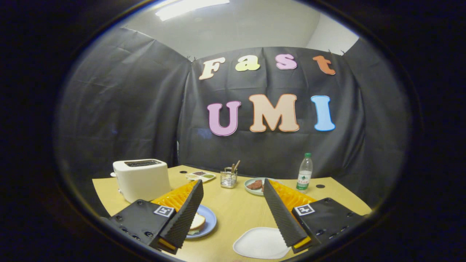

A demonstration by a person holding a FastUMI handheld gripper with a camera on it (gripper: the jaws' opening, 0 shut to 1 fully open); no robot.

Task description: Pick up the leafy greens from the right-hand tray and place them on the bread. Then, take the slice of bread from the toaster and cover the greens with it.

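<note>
The gripper (233,198) is spread wide, holding nothing. The bread (197,222) on a blue plate (210,222) lies beside the left finger; the toaster (141,179) stands beyond.

The scene is being lit evenly by a ceiling light panel (189,8) that is glaring overhead; edges are being bent and softened by fisheye distortion.

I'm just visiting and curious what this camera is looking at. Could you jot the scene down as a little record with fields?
claw: open, holding nothing, above the table
table: light wood
toaster: white, far left
blue plate: by left finger, holds bread
white tray: near right finger, looks empty
far plate: holds something brown
bottle: upright, beyond right finger
mesh holder: mid-table
</note>
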